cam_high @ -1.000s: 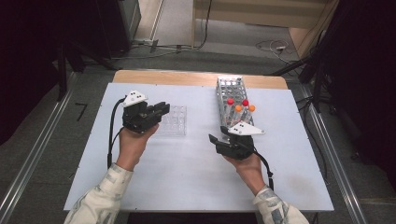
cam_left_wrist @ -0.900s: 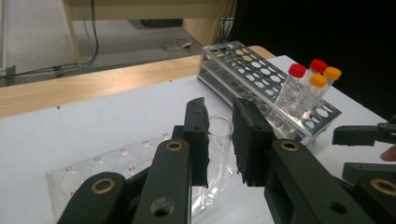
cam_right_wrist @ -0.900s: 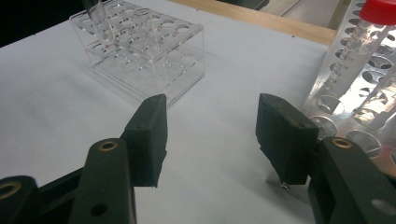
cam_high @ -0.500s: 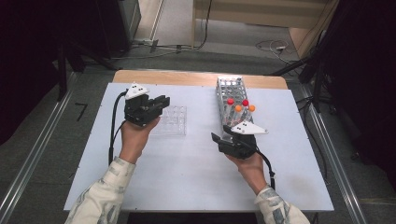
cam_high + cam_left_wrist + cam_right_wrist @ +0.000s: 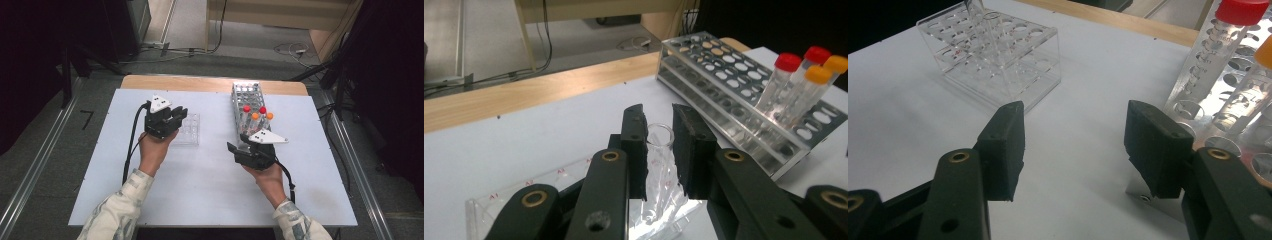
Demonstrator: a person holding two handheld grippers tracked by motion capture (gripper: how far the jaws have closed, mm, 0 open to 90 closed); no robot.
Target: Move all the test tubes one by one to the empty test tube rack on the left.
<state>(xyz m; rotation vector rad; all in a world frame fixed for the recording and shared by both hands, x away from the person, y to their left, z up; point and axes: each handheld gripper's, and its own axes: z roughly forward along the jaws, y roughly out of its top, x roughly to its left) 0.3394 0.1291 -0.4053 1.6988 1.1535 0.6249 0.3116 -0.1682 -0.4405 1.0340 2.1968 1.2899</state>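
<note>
One open tube going into the clear rack; four capped tubes left in the metal rack.

The right claw (image 5: 243, 146) waits open and empty beside the metal rack (image 5: 239, 98). The left claw (image 5: 659, 145) grips a clear tube (image 5: 660, 134) over the clear rack (image 5: 190, 131), not yet seated; red- and orange-capped tubes (image 5: 256, 114) remain in the metal rack.

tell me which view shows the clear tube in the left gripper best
The left gripper view: the uncapped clear tube stands clamped between the left gripper pads, over the clear rack. The right gripper view catches its lower end; in the high view the gripper hides it.
</note>
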